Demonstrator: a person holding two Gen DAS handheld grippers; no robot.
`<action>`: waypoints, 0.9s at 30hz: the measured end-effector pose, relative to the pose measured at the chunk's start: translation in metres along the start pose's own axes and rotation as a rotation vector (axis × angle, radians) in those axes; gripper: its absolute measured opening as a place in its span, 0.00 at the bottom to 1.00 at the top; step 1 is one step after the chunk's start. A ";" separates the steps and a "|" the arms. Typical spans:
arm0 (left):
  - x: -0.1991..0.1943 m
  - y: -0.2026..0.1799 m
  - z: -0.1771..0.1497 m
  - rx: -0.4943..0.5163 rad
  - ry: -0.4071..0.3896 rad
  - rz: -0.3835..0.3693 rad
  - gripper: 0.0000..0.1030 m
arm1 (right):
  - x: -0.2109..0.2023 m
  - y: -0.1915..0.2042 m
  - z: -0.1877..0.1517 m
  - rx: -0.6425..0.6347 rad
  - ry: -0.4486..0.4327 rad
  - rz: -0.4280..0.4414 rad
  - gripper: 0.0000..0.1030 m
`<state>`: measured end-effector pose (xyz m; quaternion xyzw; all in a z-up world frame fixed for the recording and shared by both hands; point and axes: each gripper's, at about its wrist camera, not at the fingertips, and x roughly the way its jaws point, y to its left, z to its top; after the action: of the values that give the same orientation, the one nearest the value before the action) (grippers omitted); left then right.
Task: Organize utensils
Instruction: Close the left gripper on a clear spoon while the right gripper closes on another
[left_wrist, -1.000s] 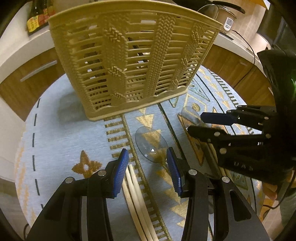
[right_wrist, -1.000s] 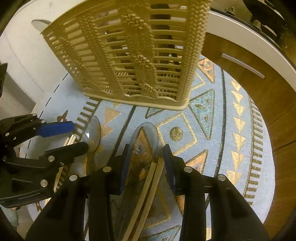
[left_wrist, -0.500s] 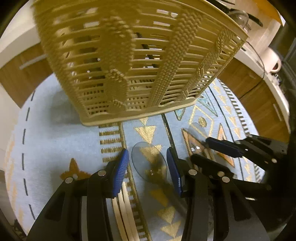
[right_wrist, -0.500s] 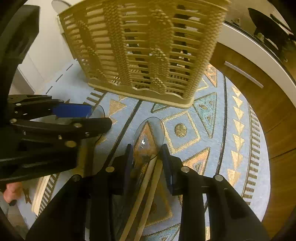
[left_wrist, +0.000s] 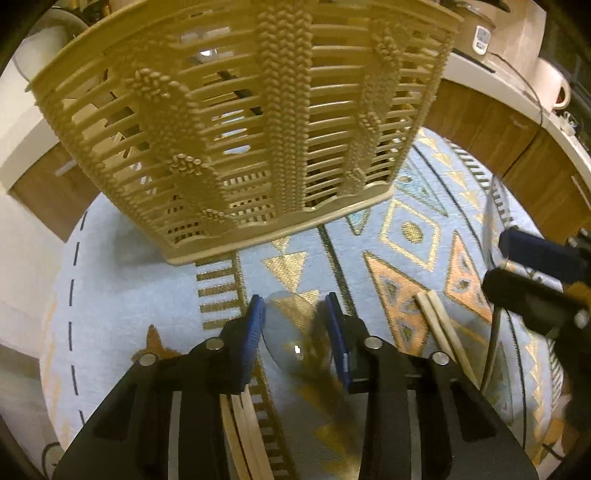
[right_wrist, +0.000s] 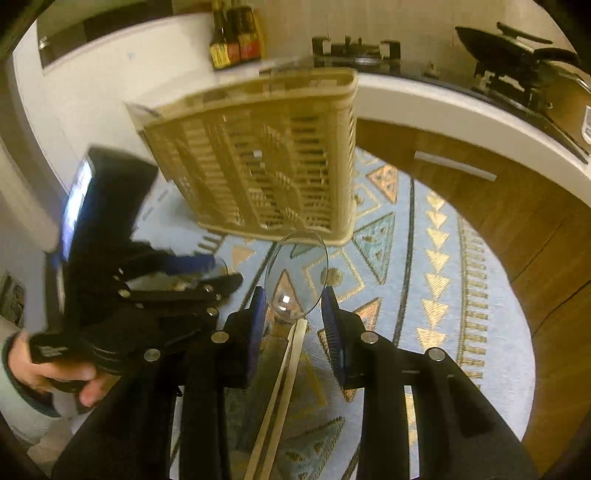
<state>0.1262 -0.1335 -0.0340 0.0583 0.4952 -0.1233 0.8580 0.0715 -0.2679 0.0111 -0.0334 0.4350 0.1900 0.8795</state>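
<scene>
1. Two pairs of chopsticks and two clear spoons are out on the patterned cloth (left_wrist: 110, 280). None is in the basket yet. I judge the task early.
2. Left wrist view, lower left: one chopstick pair (left_wrist: 242, 424) lies flat on the cloth, partly under the left hand-held gripper (left_wrist: 295, 321).
3. Bottom centre: that gripper's blue pads (left_wrist: 255, 325) bracket the bowl of the first clear spoon (left_wrist: 291, 332). I cannot tell whether they press it or only stand beside it.
4. Upper centre: the slatted basket (left_wrist: 280, 110) stands on the cloth beyond the gripper. Dark shapes show through the slats, but I can't identify them.
5. Right of centre: the second chopstick pair (left_wrist: 439, 325) lies loose on the cloth, nothing gripping it.
6. Right edge: the right hand-held gripper (left_wrist: 498, 260) pinches the second clear spoon (left_wrist: 493, 218). Right wrist view shows its bowl raised off the cloth between the pads, in front of the basket's lower corner.
7. Left to do, by my reading:
   - carry both spoons to the basket;
   - collect both chopstick pairs.
</scene>
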 end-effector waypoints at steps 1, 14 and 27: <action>-0.007 0.000 -0.001 -0.002 -0.027 -0.016 0.29 | -0.006 0.000 0.001 0.001 -0.015 0.003 0.27; -0.176 0.031 0.023 -0.045 -0.485 -0.116 0.28 | -0.074 0.009 0.052 0.004 -0.197 0.059 0.00; -0.162 0.087 -0.006 -0.100 -0.439 -0.112 0.28 | 0.036 0.026 0.023 0.008 0.221 0.161 0.11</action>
<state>0.0666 -0.0233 0.1011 -0.0401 0.3045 -0.1558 0.9388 0.0994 -0.2272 0.0003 -0.0157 0.5314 0.2533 0.8082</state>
